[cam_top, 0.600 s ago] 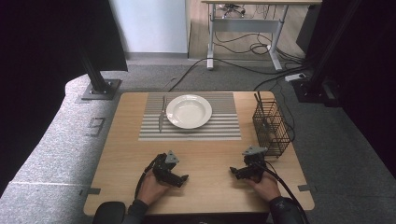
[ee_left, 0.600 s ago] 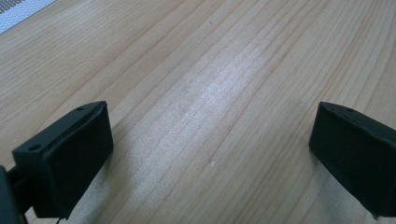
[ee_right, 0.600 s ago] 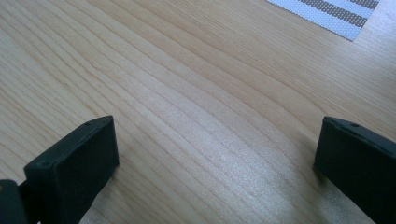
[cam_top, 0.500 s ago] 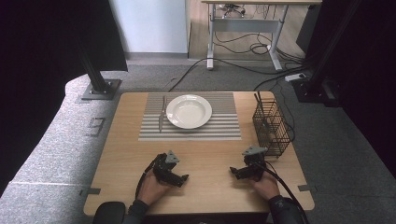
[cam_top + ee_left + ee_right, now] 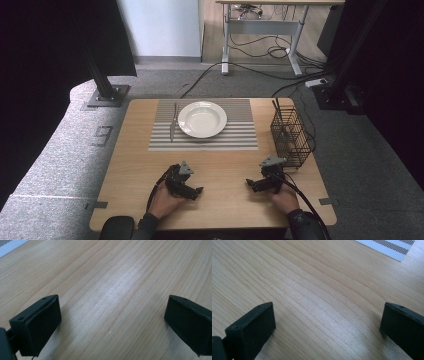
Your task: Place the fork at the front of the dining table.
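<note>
Both grippers rest low on near table (image 5: 135, 165) edge, jaws spread wide, nothing between them: left gripper (image 5: 192, 191), right gripper (image 5: 252, 185).

Knife (image 5: 173, 122) (likely; small in high view) lies on mat (image 5: 240, 137) just left of plate (image 5: 202, 119), long axis running away from person. Sits ahead of left gripper, nearer that hand.

Basket (image 5: 290, 137) stands just beyond right gripper.

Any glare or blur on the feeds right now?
High view: sharp, evenly lit, dark curtains at both sides. Left gripper view: soft sheen on the table between the open fingers, which look slightly blurred. Right gripper view: milder sheen, striped placemat corner in focus.
</note>
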### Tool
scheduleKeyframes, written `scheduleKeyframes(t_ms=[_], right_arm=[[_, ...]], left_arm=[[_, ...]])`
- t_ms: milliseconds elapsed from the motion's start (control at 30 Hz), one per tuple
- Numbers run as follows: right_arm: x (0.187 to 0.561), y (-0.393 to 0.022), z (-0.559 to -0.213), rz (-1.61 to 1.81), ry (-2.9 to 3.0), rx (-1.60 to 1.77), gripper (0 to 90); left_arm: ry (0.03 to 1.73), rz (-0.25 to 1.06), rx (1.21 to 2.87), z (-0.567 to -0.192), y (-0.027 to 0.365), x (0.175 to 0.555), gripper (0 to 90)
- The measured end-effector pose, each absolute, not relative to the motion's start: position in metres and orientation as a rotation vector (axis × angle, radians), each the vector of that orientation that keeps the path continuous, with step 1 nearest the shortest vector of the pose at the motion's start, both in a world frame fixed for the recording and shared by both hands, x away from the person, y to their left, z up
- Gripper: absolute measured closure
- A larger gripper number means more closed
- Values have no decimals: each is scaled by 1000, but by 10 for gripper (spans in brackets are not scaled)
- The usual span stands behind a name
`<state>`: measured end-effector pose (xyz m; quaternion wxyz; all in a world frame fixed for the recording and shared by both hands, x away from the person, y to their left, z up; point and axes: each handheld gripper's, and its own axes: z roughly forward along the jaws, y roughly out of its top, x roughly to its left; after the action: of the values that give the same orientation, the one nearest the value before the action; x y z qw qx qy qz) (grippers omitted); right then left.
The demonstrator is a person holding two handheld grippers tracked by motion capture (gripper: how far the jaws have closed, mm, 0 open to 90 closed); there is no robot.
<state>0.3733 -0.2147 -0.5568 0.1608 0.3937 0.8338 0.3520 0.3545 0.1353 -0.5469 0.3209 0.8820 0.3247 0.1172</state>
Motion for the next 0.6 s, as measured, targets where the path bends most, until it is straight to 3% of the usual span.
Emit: scheduleKeyframes(t_ms=[600], right_arm=[[373,-214,-557,1003,2373,1134,0]], left_arm=[[779,245,2303,-515,120,364,40]])
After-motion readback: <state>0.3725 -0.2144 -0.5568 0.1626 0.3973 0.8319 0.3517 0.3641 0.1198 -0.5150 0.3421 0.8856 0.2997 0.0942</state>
